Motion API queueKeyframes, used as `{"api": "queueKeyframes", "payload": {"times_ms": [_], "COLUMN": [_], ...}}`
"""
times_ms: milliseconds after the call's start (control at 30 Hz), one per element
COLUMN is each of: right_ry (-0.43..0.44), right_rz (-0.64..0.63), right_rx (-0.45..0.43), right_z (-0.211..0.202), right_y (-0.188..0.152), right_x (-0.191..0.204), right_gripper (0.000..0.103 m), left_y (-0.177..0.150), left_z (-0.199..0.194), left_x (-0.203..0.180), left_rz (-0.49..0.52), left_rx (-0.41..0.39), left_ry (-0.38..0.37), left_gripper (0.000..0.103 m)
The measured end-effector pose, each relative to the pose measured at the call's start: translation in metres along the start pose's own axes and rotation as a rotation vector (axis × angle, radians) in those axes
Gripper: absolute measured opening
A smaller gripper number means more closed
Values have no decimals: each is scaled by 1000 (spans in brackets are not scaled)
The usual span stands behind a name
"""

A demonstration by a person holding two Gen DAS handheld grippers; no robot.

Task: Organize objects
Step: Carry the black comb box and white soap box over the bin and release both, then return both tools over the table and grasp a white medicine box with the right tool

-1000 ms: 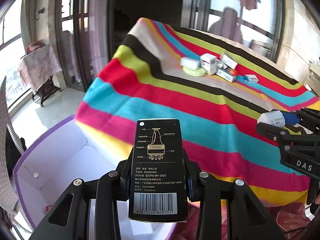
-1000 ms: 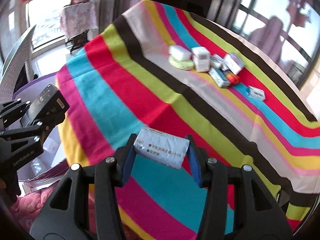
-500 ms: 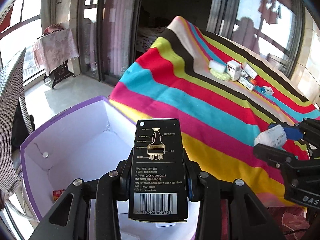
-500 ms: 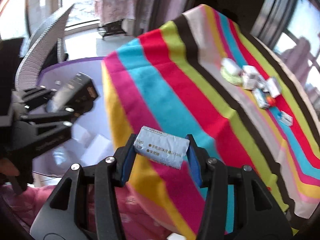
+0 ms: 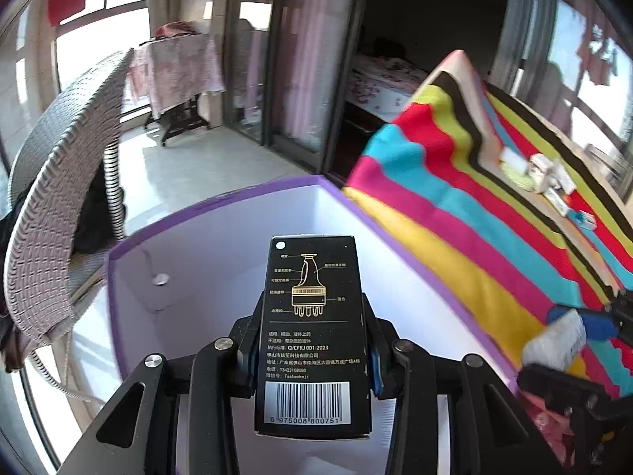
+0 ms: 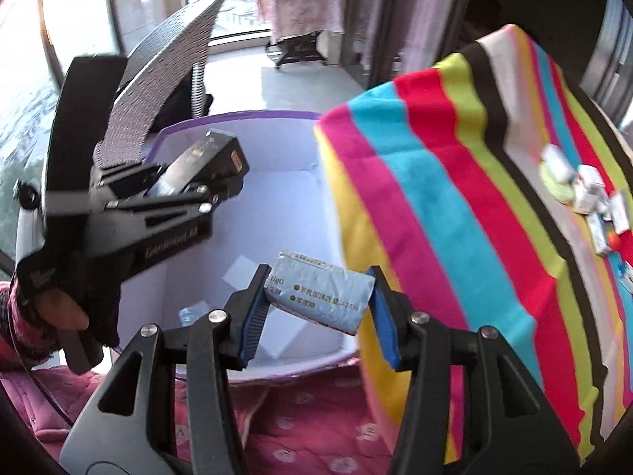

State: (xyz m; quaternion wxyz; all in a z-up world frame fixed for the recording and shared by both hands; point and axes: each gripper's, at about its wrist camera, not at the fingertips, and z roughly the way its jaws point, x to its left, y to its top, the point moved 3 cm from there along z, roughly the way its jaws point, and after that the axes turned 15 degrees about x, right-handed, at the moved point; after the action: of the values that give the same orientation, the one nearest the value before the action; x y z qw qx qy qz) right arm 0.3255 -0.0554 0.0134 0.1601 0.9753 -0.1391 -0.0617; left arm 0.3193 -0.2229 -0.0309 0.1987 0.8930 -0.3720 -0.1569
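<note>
At the far left stands a chair (image 5: 51, 213) of grey woven wicker with a curved back. Just right of it is an open bin (image 5: 221, 202) with a purple rim and smooth white walls; a few pale flat items lie on its bottom, too unclear to name. The left claw (image 5: 312, 340) is clamped on a black box (image 5: 312, 336), a tall, glossy cardboard carton with a gold line drawing and a barcode label, held upright between the blue ribbed pads and poised over the bin's opening. In the right wrist view, the right claw (image 6: 320, 301) grips a silvery pack (image 6: 320, 293), a soft crinkled foil pillow held across the pads by its ends, over the bin's near right part, next to the striped cloth (image 6: 455, 206). That cloth is soft and fuzzy, in bright bands, draped over a table. Small boxes (image 6: 589, 194) sit in a cluster on it, far right.
</note>
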Motion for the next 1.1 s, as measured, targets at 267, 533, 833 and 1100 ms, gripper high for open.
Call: {"api": "queueKeyframes", "payload": {"times_ms": [267,533,833,1100], "right_ry": [48,21,1,-95], "right_rz": [7,136,474,679], "right_rx": [1,-20,-26,-48], "right_z": [8,-2,-6,-19], "right_y": [3,-15,-62,-115], "right_x": [8,-34,-131,-205], "right_gripper": [78,81,82,83], "left_y": [1,2,18,74], "left_z": [6,-6,-5,44], "left_x": [18,-14,-136,-259], "left_rz": [-95,7,315,431], "left_rx": [28,-3,56,81], "left_ry": [4,-21,-150,-165], "left_gripper": [80,83,84,85]}}
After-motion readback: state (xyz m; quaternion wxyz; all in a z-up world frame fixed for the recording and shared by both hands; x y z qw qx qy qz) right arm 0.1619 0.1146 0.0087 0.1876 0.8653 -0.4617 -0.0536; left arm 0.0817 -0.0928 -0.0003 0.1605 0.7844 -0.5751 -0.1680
